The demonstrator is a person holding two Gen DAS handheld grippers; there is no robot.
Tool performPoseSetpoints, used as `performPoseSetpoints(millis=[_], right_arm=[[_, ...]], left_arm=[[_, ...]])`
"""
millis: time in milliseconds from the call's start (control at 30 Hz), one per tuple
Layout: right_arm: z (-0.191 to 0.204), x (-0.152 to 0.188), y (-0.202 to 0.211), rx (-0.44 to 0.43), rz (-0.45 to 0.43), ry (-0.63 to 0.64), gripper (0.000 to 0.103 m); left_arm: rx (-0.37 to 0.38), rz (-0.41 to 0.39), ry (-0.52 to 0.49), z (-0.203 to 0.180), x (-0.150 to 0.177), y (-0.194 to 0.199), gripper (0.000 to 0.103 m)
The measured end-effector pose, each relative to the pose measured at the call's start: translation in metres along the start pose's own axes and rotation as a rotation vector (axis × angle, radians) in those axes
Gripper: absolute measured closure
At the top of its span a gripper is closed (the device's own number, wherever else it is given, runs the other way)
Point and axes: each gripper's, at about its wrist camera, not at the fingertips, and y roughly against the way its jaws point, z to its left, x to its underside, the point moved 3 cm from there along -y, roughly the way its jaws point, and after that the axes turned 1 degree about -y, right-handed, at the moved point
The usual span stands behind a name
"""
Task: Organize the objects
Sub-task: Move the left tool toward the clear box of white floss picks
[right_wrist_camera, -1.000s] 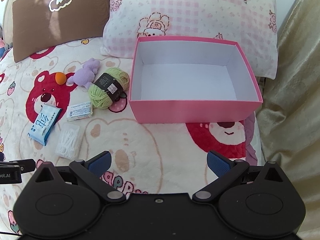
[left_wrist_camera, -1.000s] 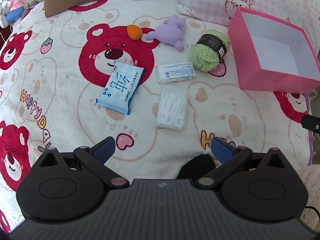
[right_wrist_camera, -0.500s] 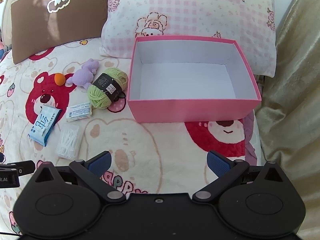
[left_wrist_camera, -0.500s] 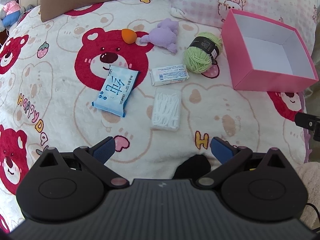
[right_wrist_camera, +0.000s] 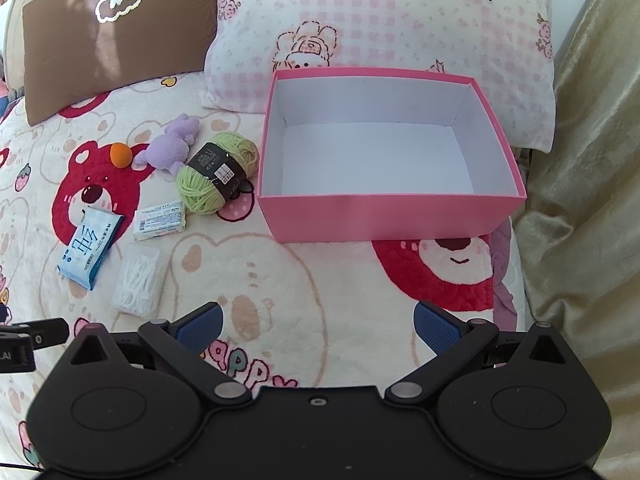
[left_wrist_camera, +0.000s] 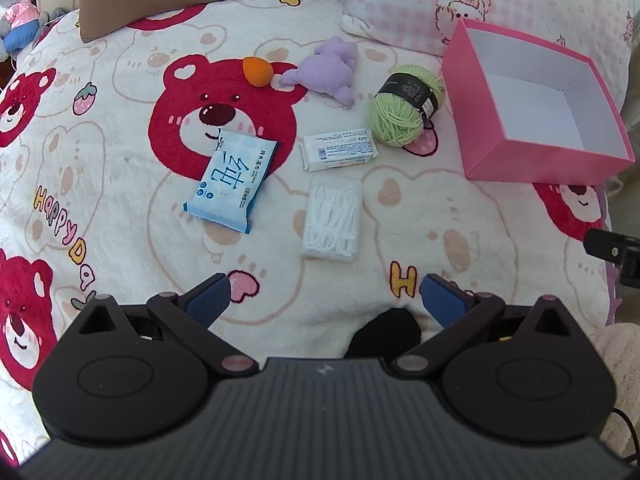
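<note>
Honestly, both grippers (left_wrist_camera: 324,294) (right_wrist_camera: 318,326) spread wide, holding nothing; swab box (left_wrist_camera: 332,218) lying lengthwise toward the wipes pack (left_wrist_camera: 339,149), yarn (left_wrist_camera: 404,106) beside empty pink box (right_wrist_camera: 384,216).

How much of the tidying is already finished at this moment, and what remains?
Nothing looks packed yet: the pink box is empty. Nothing is in hand either; the left gripper and right gripper are both open. All six items lie on the blanket: green yarn, purple plush, orange ball, blue wipes pack, white packet and floss box.
</note>
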Motion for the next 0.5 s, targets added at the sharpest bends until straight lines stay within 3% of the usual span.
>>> performPoseSetpoints(millis=[200,367,500], right_arm=[[0.01,-0.002,0.024,-0.21,-0.111,0.085,0.0],[0.029,-0.003,0.031,-0.287,-0.264,0.229,0.0],[0.05,-0.007,0.017,-0.299,-0.315,0.377,0.0]], left_arm=[[-0.047,-0.063,-0.048,-0.002,-0.003,0.026,0.0],[-0.018,-0.069,-0.004,0.009,-0.011,0.025,0.0],[0.001,-0.067,0.109,0.029,-0.015,0.008,0.0]])
